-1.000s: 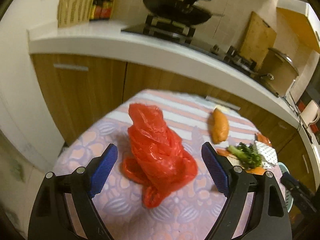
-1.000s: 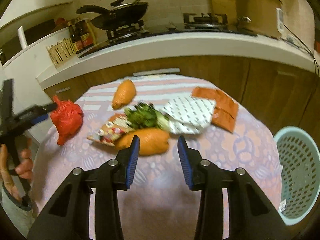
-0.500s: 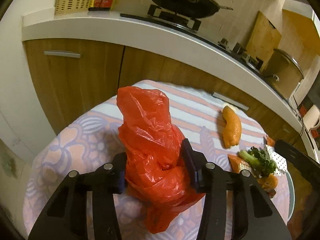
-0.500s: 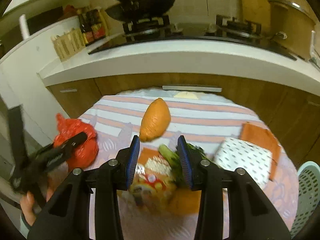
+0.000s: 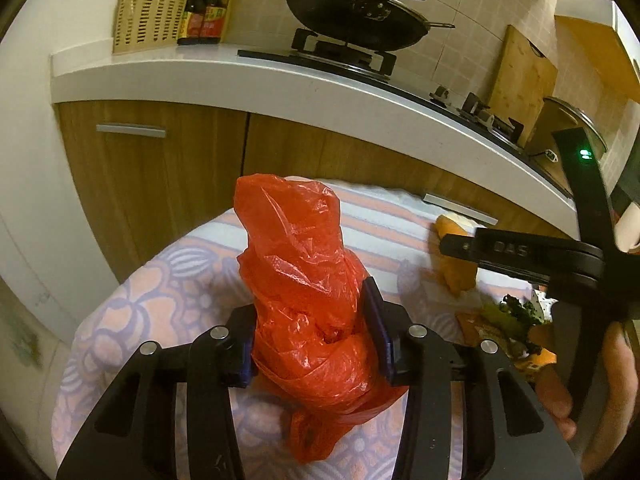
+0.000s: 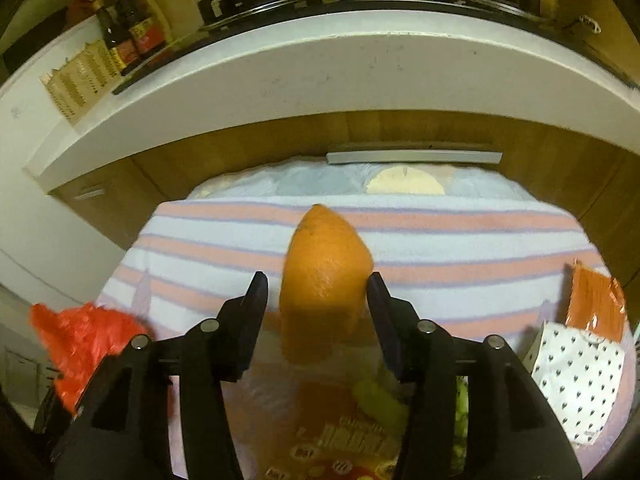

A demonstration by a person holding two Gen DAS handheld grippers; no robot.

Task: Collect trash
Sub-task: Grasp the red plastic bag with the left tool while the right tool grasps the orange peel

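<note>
- The red plastic bag is pinched between the fingers of the left gripper; it stands crumpled on the cloth-covered worktop.
- An orange peel is flanked by the spread fingers of the right gripper; whether it is touched cannot be told.
- Just behind that gripper a snack wrapper, some greens, a dotted paper and an orange packet are left on the worktop.
- No bin is seen, so nothing is judged collected yet; most of the task is left.
</note>
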